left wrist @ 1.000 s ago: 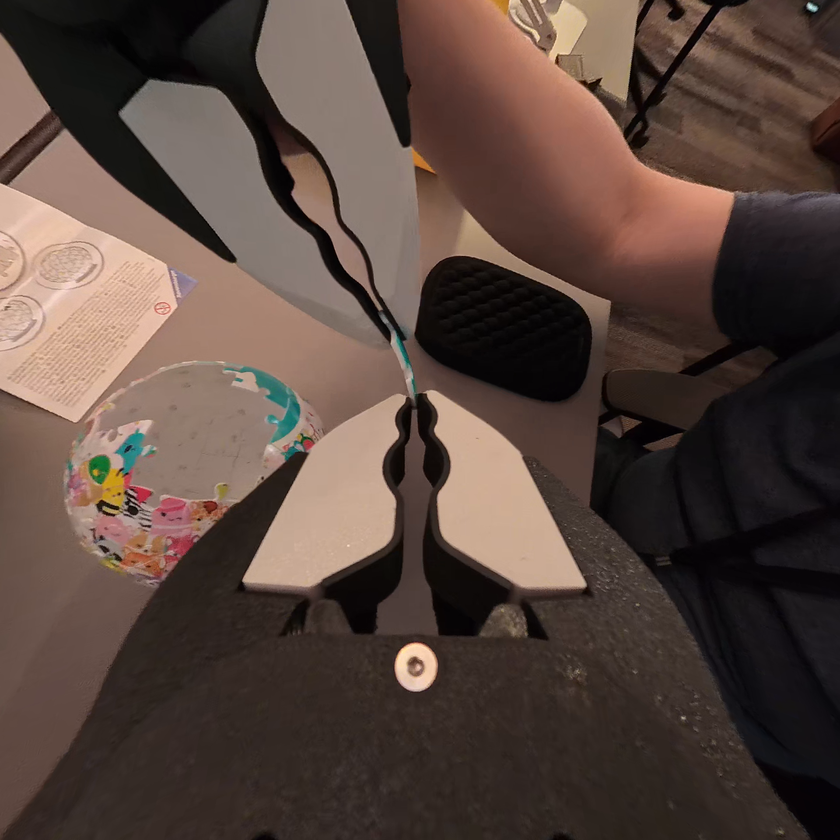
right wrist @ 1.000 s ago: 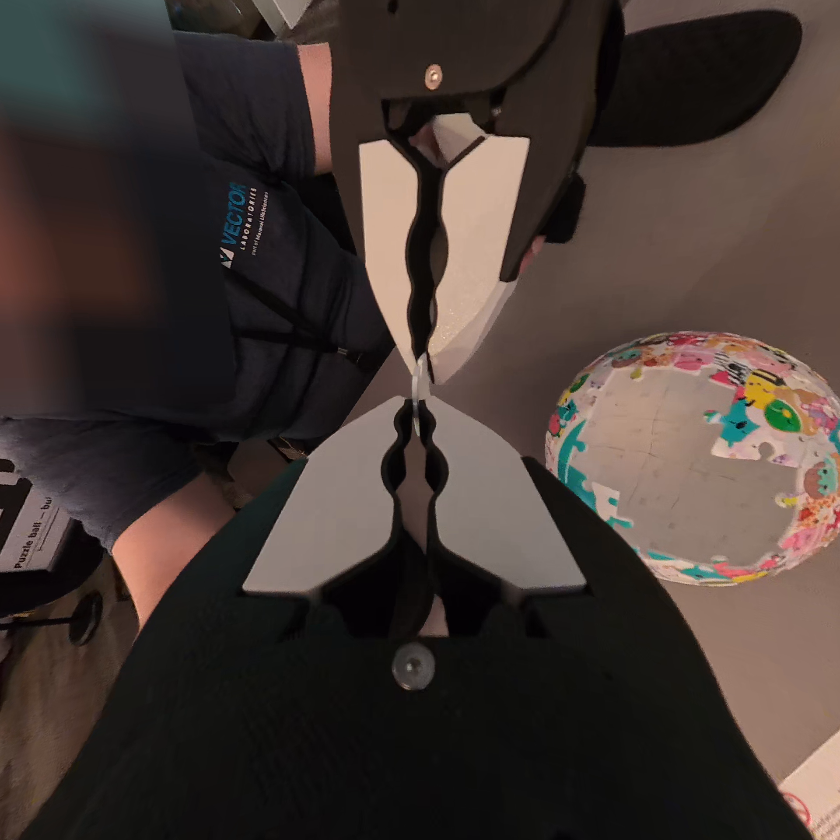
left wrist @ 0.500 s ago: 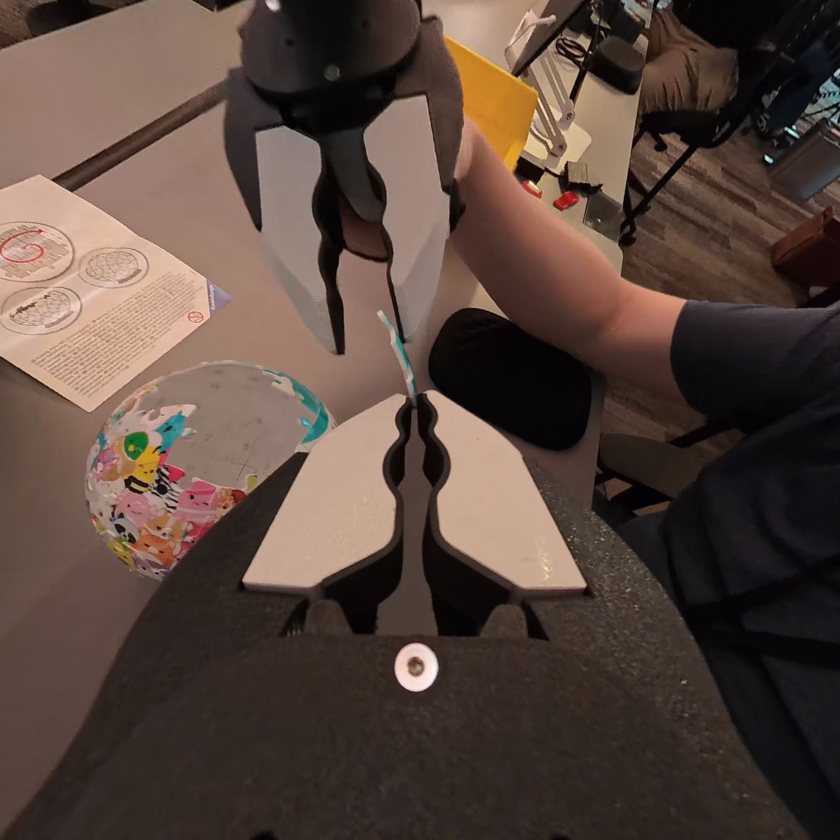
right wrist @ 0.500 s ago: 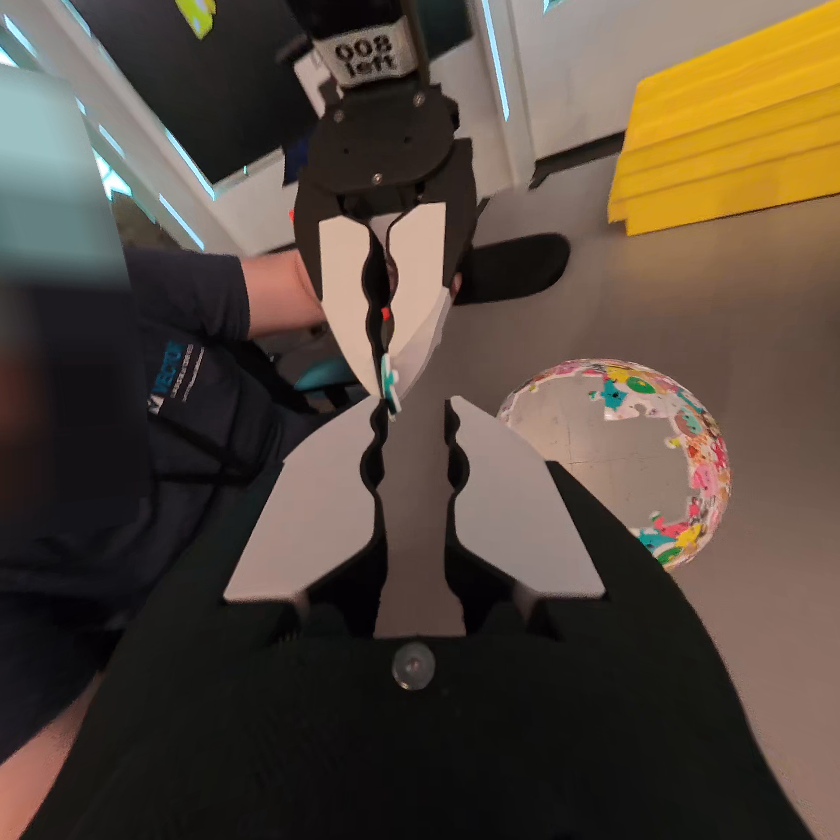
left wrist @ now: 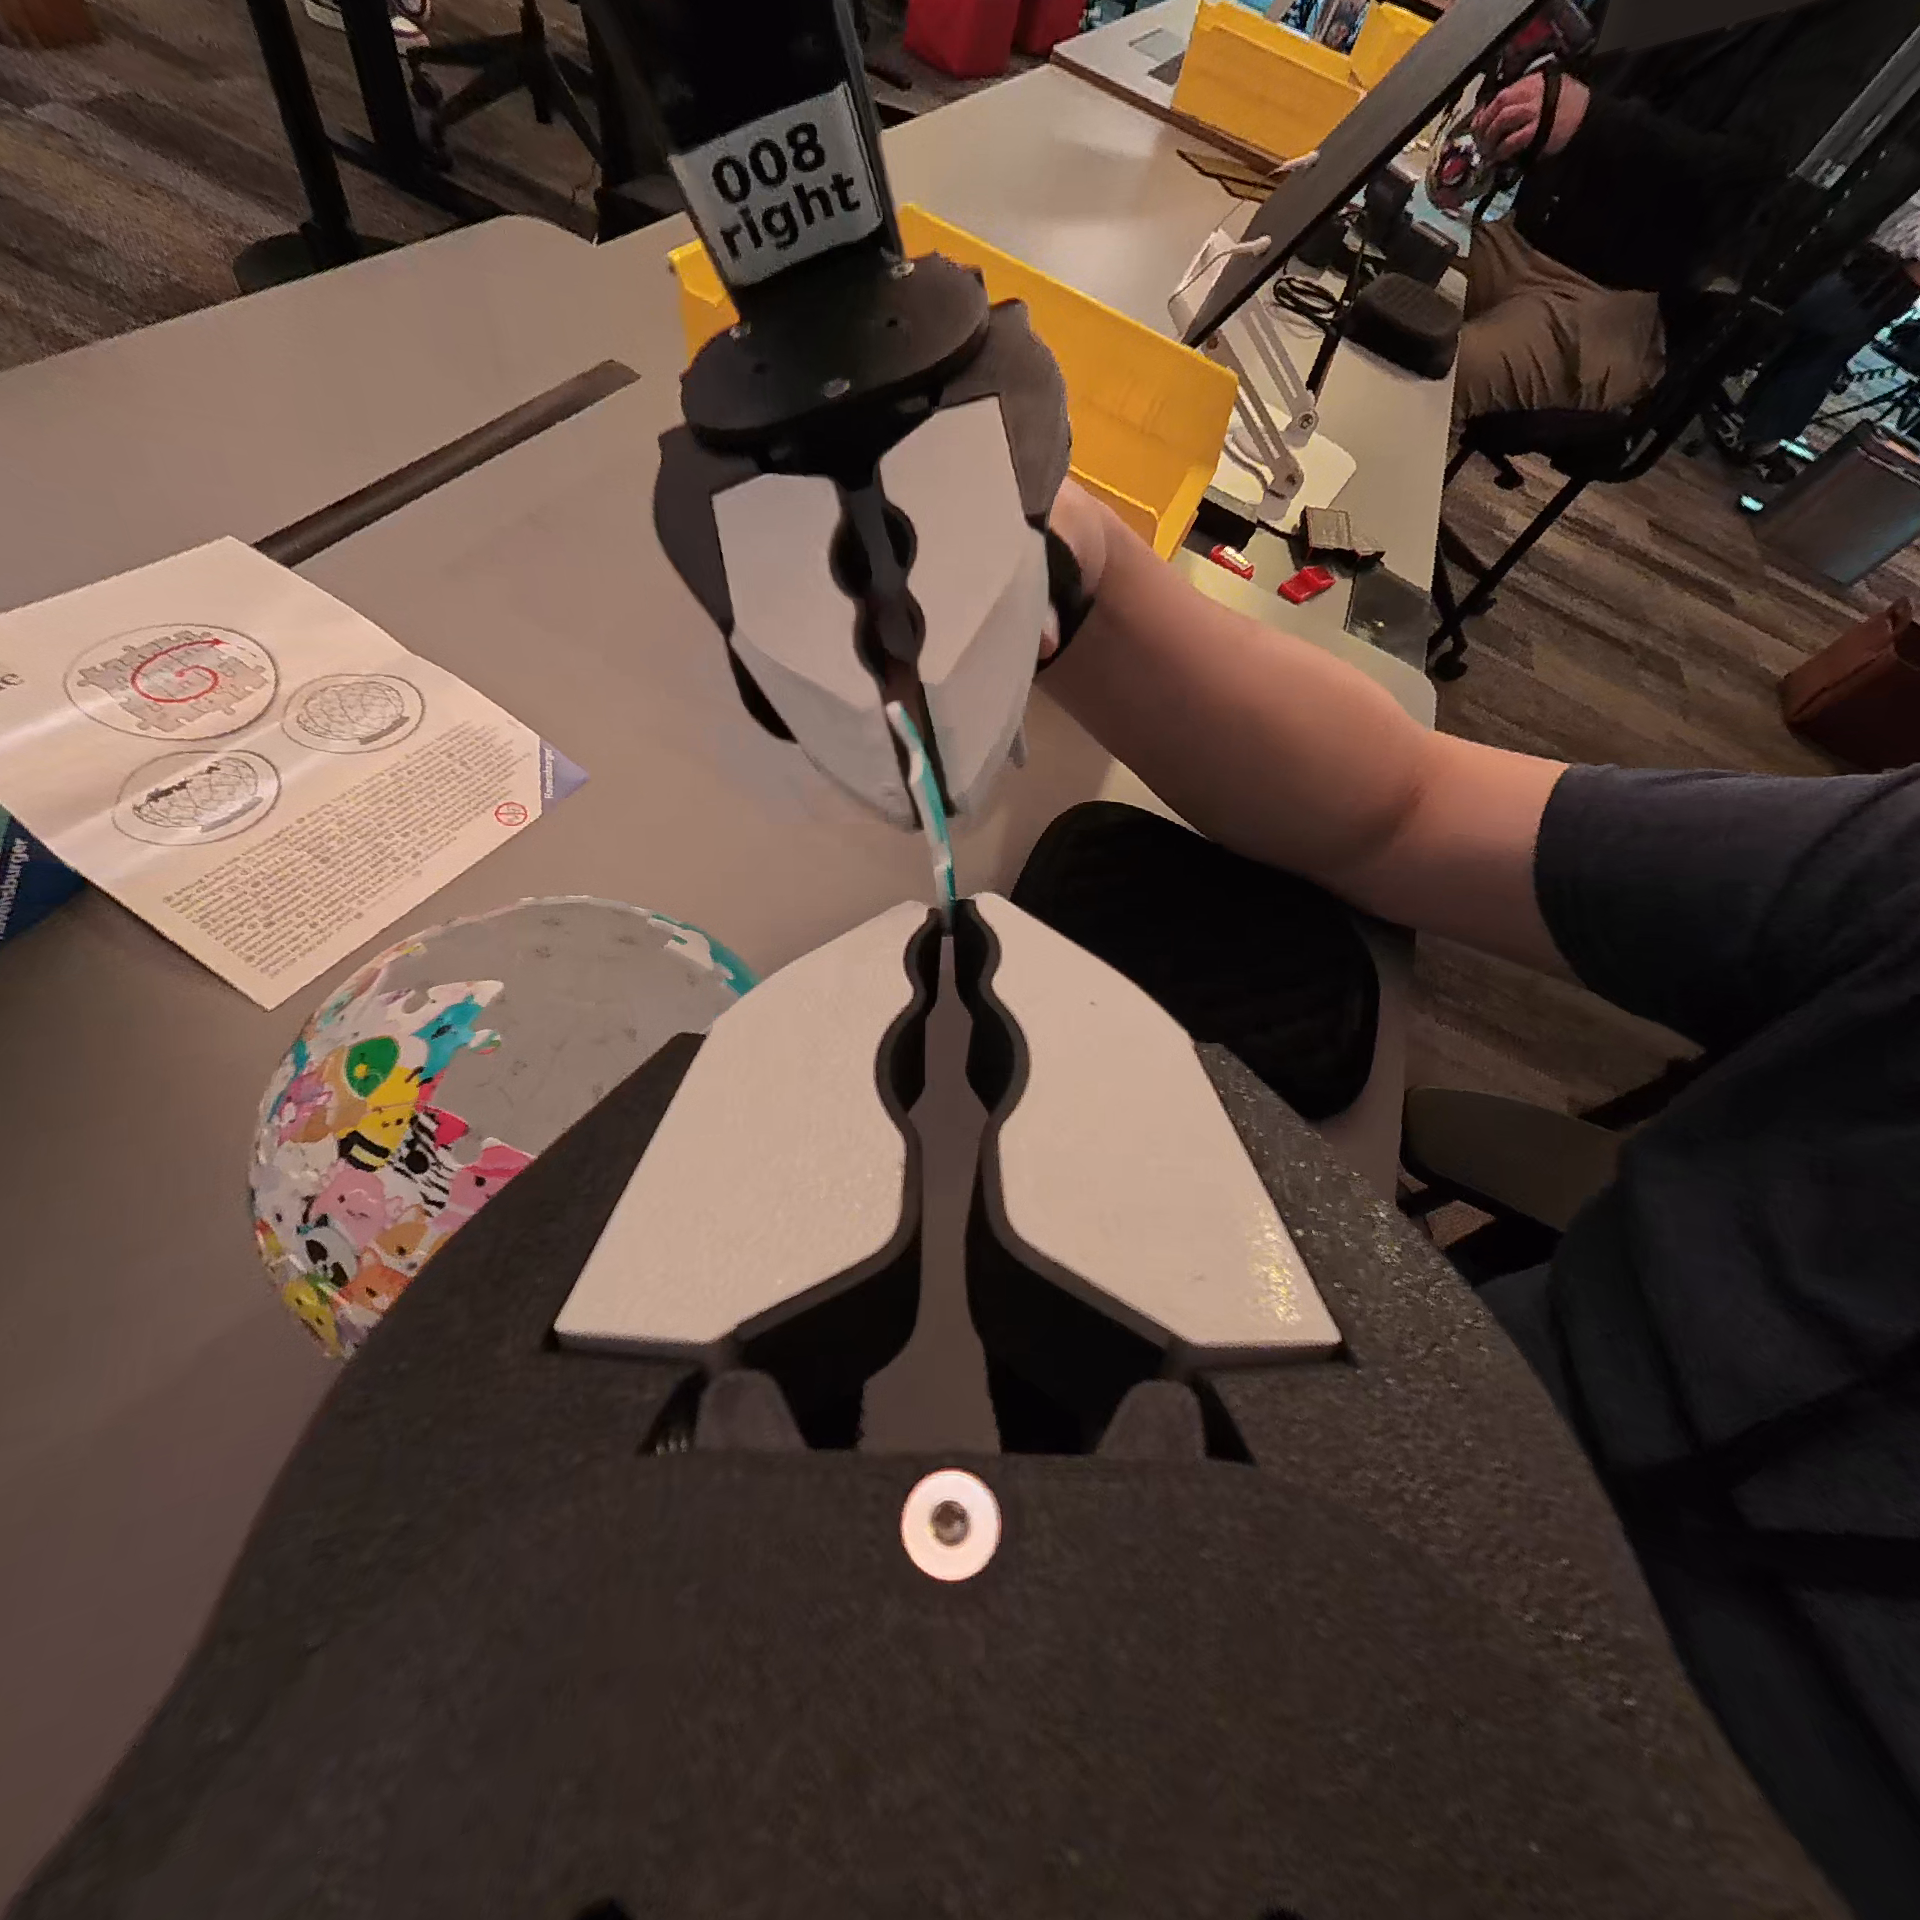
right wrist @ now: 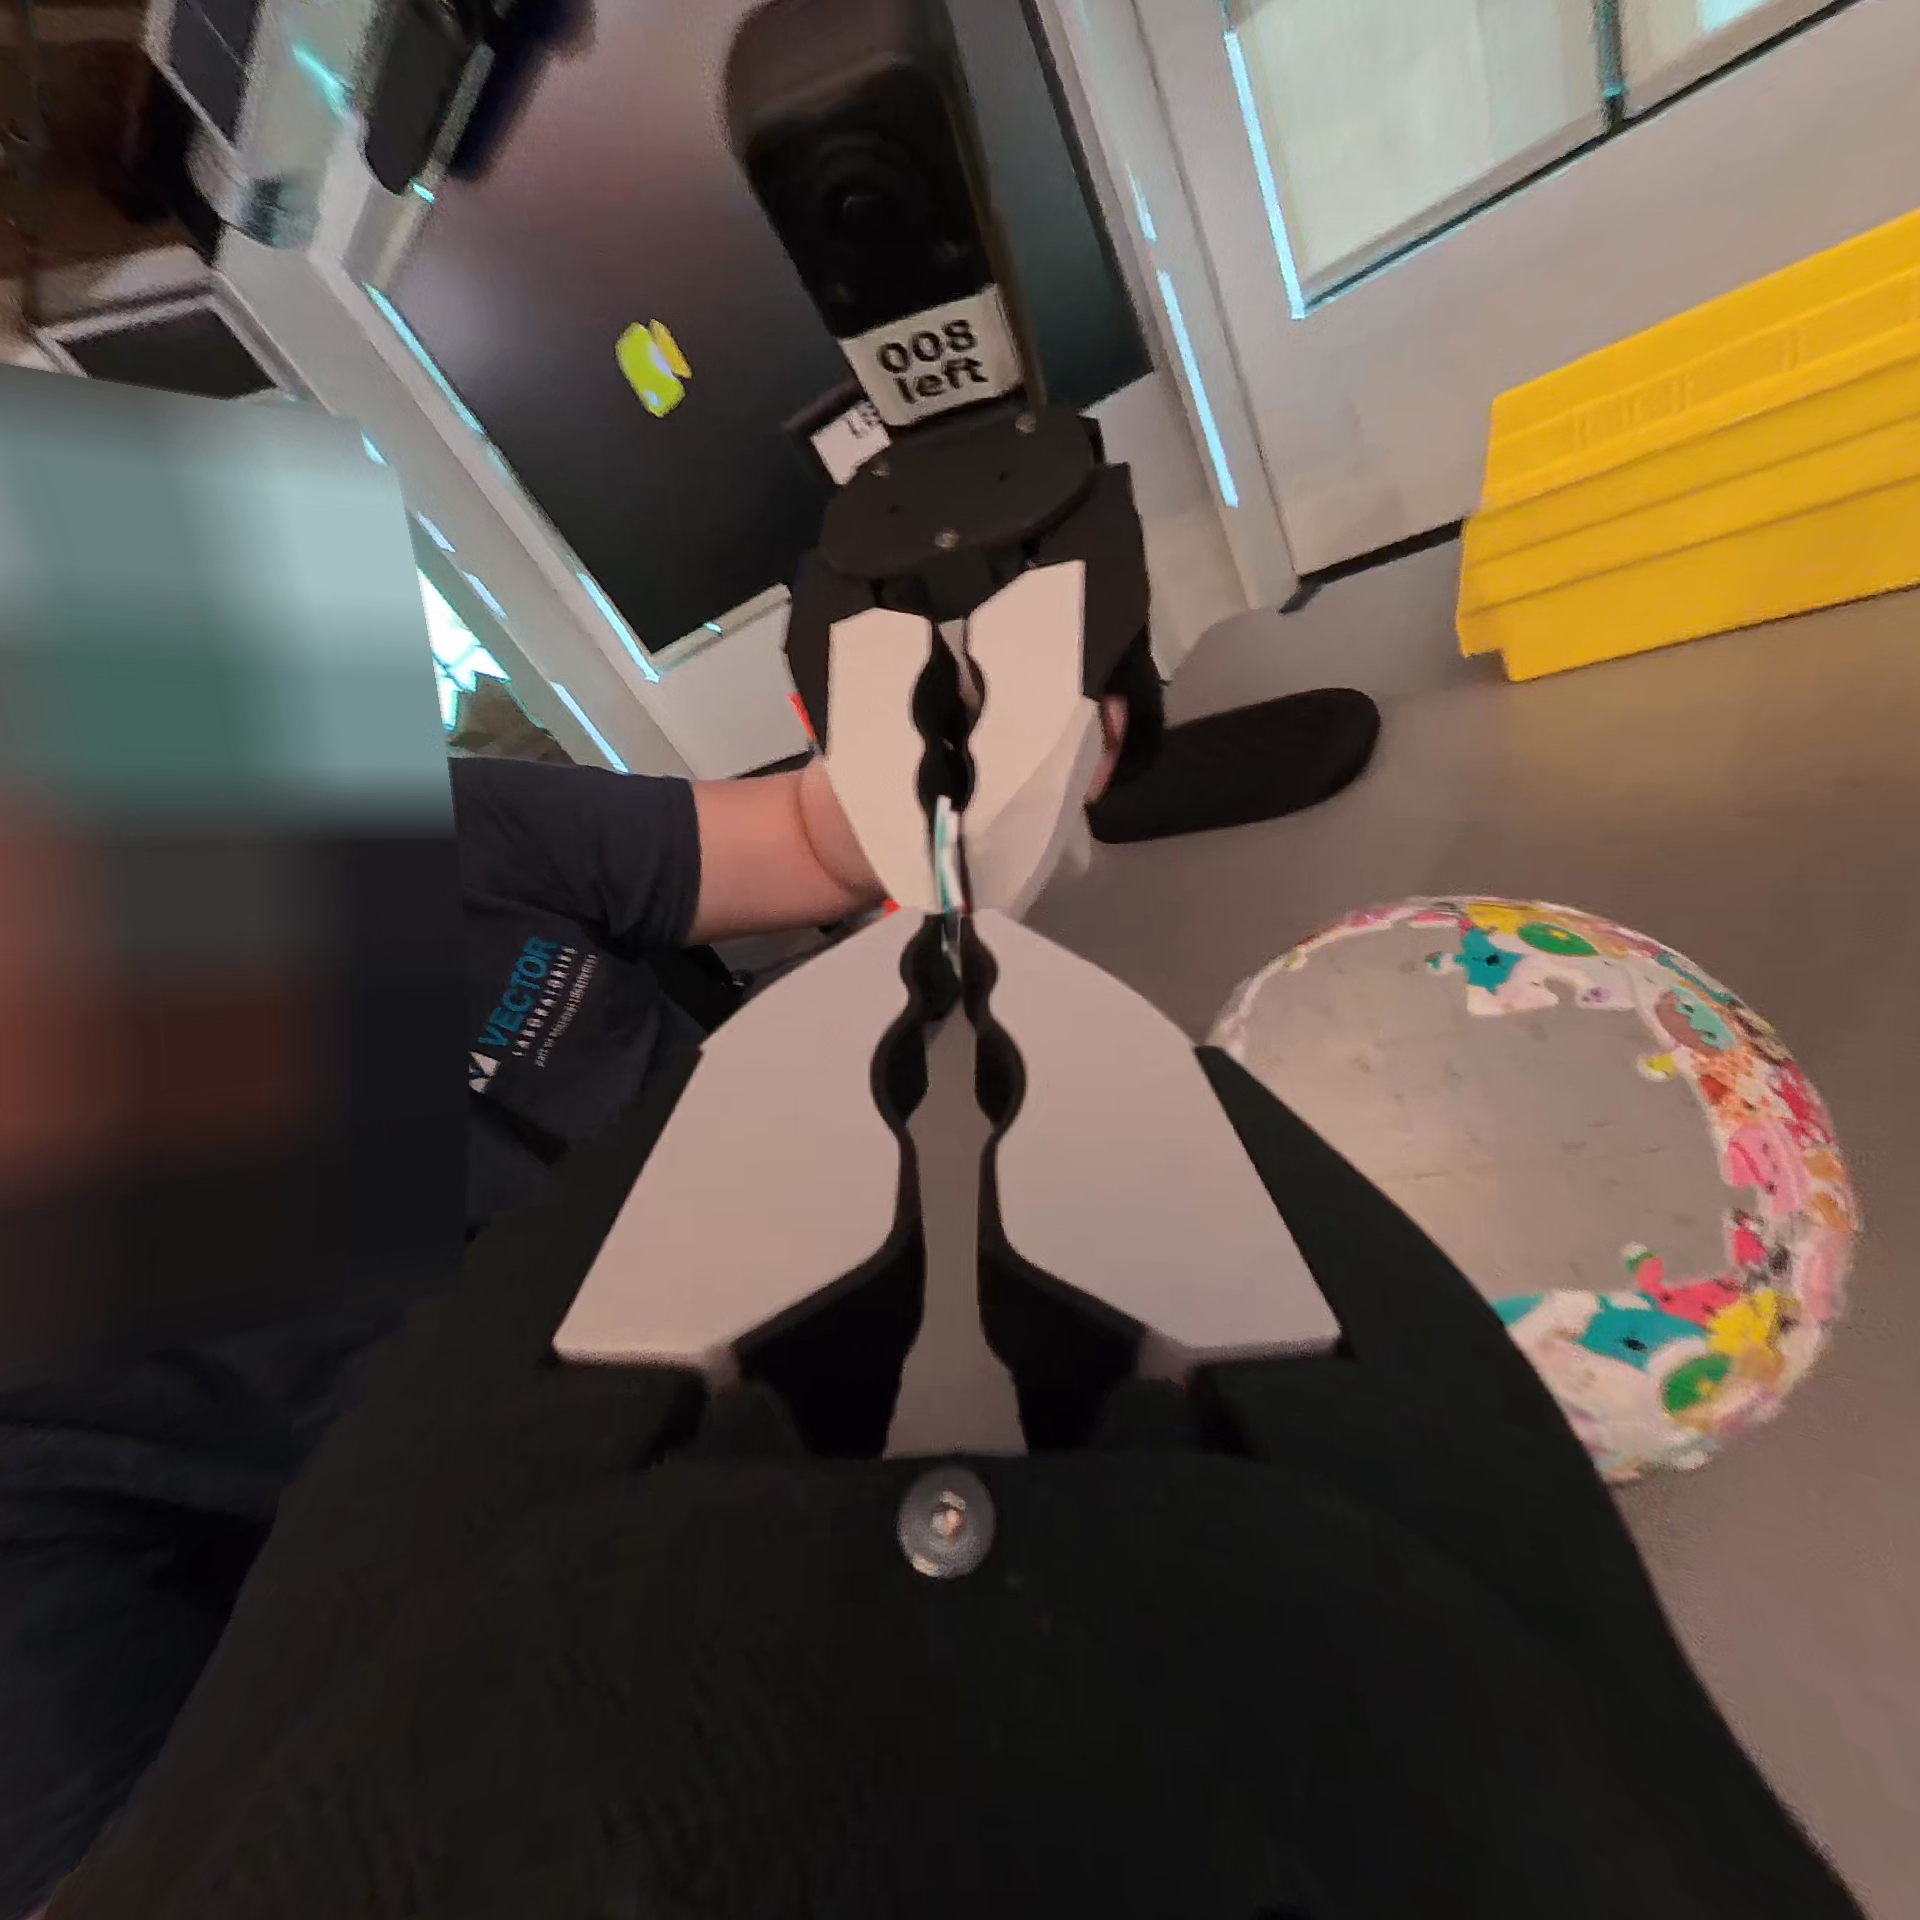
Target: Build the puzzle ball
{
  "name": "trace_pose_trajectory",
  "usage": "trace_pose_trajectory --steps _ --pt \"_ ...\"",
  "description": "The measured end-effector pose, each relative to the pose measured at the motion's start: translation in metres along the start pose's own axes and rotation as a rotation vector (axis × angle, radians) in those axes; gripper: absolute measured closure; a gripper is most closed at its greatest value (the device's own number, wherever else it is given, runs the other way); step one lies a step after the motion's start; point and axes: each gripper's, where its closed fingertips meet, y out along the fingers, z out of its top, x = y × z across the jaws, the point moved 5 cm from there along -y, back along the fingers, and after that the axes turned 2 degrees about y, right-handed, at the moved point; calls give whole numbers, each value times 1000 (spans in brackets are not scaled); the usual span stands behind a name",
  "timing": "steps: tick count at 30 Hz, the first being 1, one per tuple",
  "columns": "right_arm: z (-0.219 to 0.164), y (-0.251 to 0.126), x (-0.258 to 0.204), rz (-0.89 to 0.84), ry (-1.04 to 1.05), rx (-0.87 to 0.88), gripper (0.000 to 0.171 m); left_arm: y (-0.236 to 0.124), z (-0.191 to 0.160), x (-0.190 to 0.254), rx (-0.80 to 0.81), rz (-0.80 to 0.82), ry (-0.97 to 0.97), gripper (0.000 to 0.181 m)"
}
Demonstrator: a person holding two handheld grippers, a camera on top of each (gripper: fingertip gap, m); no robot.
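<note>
Black foam-textured claw (left wrist: 948,912) bodies, pale grey wavy-edged fingers (left wrist: 774,1132), silver screw (left wrist: 949,1524), dark navy sleeve (left wrist: 1714,883)

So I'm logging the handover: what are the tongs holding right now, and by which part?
Both tongs pinch one teal-and-white puzzle piece edge-on: the left tongs its near end, the right tongs its far end.

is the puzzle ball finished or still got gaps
Unfinished: the puzzle ball shows a large bare grey patch among its coloured pieces, seen in both views.

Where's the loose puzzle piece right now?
The puzzle piece is in the air, pinched between the left gripper and right gripper, above the table, right of the puzzle ball in the left wrist view.
</note>
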Motion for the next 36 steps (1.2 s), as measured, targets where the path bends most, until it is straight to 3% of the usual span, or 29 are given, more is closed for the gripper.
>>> trace_pose_trajectory --steps 6,8,10,12,24,29,33,36 --pt "-3 1 2 -17 26 -35 168 2 -5 -1 -12 -9 -10 178" --pt "-4 1 0 -25 48 -76 169 3 -7 -2 -36 10 5 175" --pt "-8 -1 0 -49 76 -126 169 1 -9 -3 -70 41 28 160" --pt "-14 -4 3 -98 101 -193 169 -1 -8 -3 -97 55 51 159" --pt "-33 -7 -7 -144 37 -438 169 27 10 6 -322 -25 73 162" --pt "-30 -6 -15 -145 -7 -452 169 40 10 12 -416 -93 83 165" --pt "-30 -8 -16 -158 -55 -461 168 40 12 11 -400 -84 90 176" --pt "-22 -10 -16 -161 -83 -397 166 33 16 8 -302 -72 46 179"
